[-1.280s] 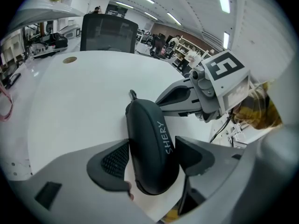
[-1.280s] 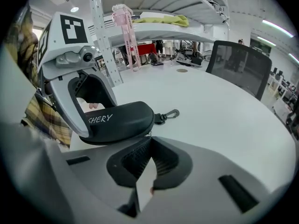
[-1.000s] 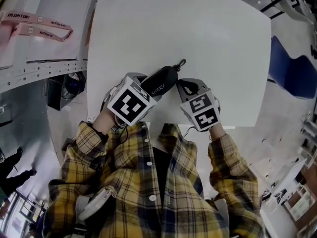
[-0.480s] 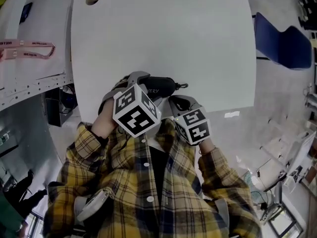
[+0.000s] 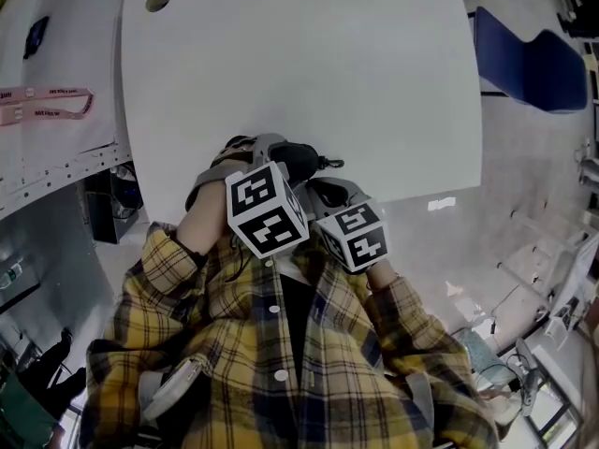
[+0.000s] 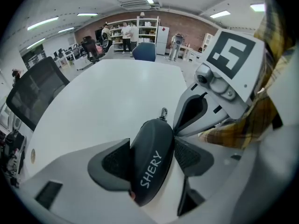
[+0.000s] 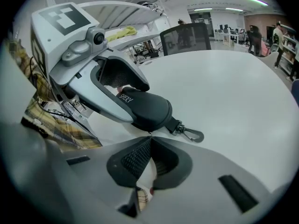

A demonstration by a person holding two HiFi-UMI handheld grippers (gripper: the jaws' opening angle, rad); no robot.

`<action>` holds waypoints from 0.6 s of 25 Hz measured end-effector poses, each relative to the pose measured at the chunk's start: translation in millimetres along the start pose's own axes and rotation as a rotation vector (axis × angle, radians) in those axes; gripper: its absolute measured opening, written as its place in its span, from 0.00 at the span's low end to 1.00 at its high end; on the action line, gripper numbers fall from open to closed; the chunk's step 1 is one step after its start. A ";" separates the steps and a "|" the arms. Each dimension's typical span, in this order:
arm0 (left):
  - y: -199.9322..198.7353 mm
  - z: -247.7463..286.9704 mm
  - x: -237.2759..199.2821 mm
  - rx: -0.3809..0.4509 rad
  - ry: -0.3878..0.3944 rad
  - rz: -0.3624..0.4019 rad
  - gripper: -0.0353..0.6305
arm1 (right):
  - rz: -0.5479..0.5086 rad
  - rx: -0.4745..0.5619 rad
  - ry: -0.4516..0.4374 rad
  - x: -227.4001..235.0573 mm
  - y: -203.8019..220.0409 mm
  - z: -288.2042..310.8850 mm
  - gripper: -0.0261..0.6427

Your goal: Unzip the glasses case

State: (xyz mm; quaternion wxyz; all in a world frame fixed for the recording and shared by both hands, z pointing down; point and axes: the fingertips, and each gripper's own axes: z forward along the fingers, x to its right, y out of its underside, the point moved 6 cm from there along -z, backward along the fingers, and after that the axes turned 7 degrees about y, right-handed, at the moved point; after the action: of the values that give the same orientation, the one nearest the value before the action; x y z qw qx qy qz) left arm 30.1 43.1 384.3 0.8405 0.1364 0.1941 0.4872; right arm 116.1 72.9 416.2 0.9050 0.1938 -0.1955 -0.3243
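Note:
A black zip-up glasses case (image 6: 155, 174) printed "SHERY" sits between the pads of my left gripper (image 6: 150, 146), whose jaws are closing on its two sides. The case (image 5: 298, 160) is held just above the white table (image 5: 328, 82) near its front edge, close to my chest. A metal clasp (image 7: 189, 133) hangs off its far end. My right gripper (image 7: 149, 138) has its tips pinched together at the case's (image 7: 145, 107) edge, on a thin zipper pull. In the head view the two marker cubes hide most of both grippers.
The table has a round cable hole (image 5: 157, 0) at its far left corner. A pink lanyard (image 5: 47, 103) lies on the neighbouring desk at left. A blue chair (image 5: 529, 59) stands far right and a black office chair (image 7: 187, 37) across the table. People stand at distant shelves.
Both grippers drew in toward the table's front edge and rolled. The case turned from diagonal to nearly level, and the right gripper closed in against its end.

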 end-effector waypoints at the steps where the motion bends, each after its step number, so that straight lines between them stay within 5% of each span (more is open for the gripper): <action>1: 0.0 0.0 -0.7 0.000 0.009 -0.005 0.51 | -0.002 -0.002 -0.001 0.8 0.1 -0.5 0.04; 9: 0.1 0.8 -2.4 -0.007 0.032 -0.008 0.51 | -0.088 -0.009 0.030 17.8 -6.1 -6.1 0.04; 15: -6.7 -1.6 -1.5 -0.003 0.040 -0.006 0.51 | -0.311 -0.032 0.010 35.5 -22.3 -12.2 0.04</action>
State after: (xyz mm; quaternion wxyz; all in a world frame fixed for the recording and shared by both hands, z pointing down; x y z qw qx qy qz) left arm 33.9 38.6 380.4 0.8382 0.1250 0.2106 0.4873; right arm 135.9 36.2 403.3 0.8479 0.2088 -0.1536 -0.4625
